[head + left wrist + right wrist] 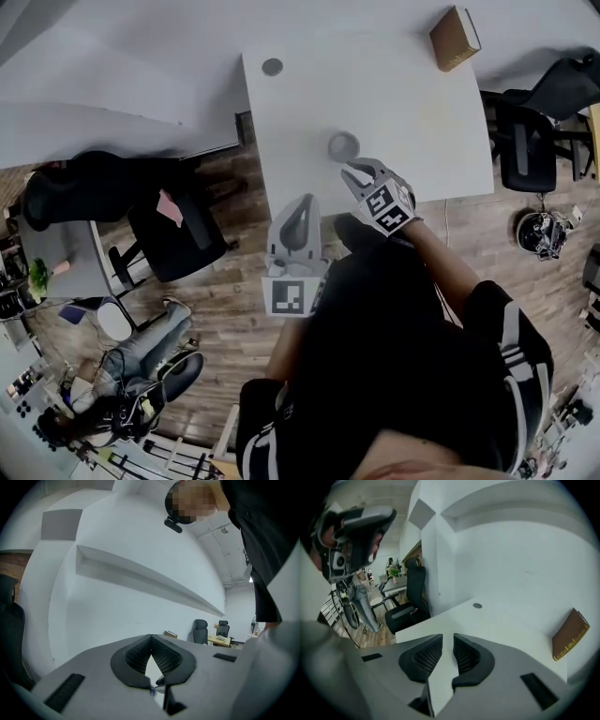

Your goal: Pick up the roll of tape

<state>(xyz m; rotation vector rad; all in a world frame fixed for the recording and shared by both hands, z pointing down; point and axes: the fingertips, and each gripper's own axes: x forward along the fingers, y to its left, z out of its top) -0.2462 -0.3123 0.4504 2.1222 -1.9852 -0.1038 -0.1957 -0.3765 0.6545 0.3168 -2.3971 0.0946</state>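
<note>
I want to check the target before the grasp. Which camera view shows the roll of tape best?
The head view: the roll of tape lies in plain sight on the white table, just beyond the right tongs. Neither gripper view shows it.

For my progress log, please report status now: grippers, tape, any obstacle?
Left gripper shut, empty. Right gripper jaws apart, empty, close beside roll of tape. Tape lies on white table, not gripped. No obstacle seen.
</note>
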